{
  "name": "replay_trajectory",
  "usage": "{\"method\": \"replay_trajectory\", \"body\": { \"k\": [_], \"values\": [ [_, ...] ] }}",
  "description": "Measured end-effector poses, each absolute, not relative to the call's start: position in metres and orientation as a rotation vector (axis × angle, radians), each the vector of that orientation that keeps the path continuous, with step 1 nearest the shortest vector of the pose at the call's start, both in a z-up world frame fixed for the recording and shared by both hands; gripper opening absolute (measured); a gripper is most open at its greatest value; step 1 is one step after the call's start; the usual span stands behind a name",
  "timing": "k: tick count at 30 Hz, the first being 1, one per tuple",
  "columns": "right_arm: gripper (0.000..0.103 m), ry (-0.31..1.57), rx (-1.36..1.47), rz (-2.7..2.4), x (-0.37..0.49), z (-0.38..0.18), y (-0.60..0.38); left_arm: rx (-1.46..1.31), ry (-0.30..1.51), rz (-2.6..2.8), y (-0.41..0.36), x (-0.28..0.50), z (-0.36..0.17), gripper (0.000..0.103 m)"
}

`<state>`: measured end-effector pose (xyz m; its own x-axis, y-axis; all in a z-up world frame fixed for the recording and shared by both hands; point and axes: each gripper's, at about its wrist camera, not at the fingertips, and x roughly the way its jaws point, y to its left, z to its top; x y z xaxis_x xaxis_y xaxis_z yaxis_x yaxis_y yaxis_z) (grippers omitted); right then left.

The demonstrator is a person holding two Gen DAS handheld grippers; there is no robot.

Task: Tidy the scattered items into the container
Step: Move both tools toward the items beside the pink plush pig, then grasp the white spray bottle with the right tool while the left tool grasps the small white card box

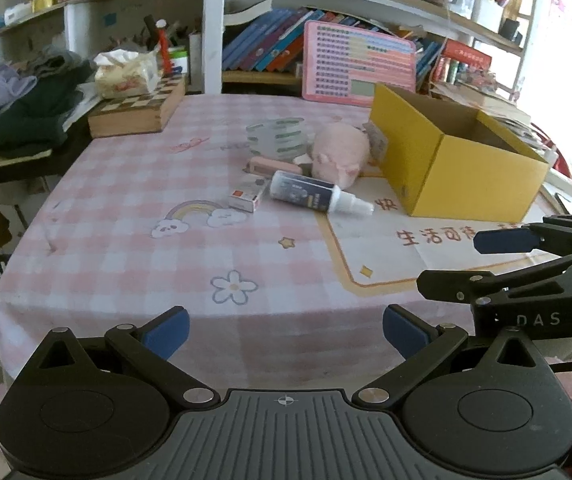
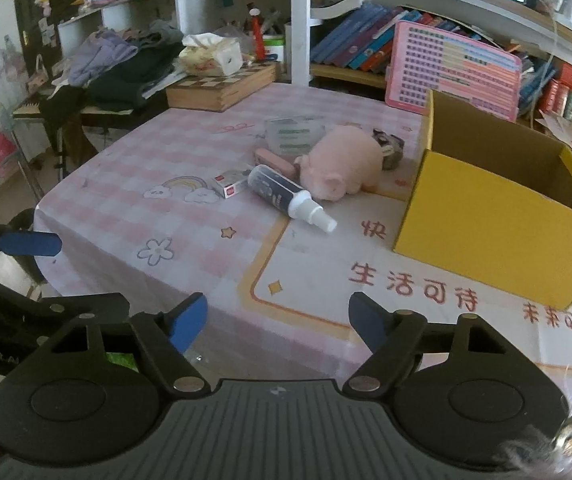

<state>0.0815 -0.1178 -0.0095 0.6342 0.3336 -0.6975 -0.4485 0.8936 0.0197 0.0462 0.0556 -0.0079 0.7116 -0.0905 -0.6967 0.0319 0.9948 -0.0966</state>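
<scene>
Pink checked surface [image 2: 134, 184] across both views, shelves of books behind. Yellow cardboard box [image 2: 498, 240] standing open at the right side, inside only partly seen: far walls and a dark corner, floor hidden, so contents impossible to tell. Just left of the box, a loose cluster: pink plush pig [image 2: 342, 164] largest, snout toward the cameras; clear plastic case [image 2: 294, 134] behind it; dark spray bottle [image 2: 286, 198] lying flat in front; pink eraser-like bar [image 2: 274, 160] half covered by bottle and pig; small red-and-white carton [image 2: 232, 186] at the bottle's left; a dark patterned item [image 2: 390, 148] tucked between pig and box, too hidden to name.

Both grippers low at the near edge, well short of the cluster. Right gripper [image 2: 278, 320] released, blue pads apart with nothing between them. Left gripper [image 1: 286, 330] likewise spread wide and empty.

Key relation: bottle straight ahead of the right gripper and slightly up-frame, long axis running diagonally, white nozzle pointing toward the near right, dark base toward the far left. Probably the right hand nearer both bottle and box, so likely the one to reach; jaws best set across the bottle's body, not along it.
</scene>
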Motion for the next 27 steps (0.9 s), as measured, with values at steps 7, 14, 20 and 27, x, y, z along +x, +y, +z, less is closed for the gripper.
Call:
{"method": "replay_trajectory", "body": {
  "k": [7, 14, 20, 27],
  "values": [
    [0.076, 0.774, -0.183, 0.487, 0.113, -0.012, -0.110, -0.074, 0.796, -0.053, 0.061, 0.077, -0.013, 0.103],
    [0.069, 0.791, -0.193, 0.521, 0.150, -0.014, -0.106, -0.069, 0.808, -0.035, 0.064, 0.111, -0.013, 0.103],
    [0.064, 0.800, -0.202, 0.552, 0.180, -0.015, -0.103, -0.072, 0.828, 0.004, 0.071, 0.141, -0.016, 0.103],
    [0.054, 0.823, -0.225, 0.615, 0.211, -0.020, -0.095, -0.051, 0.857, 0.025, 0.075, 0.170, -0.023, 0.099]
  ]
}}
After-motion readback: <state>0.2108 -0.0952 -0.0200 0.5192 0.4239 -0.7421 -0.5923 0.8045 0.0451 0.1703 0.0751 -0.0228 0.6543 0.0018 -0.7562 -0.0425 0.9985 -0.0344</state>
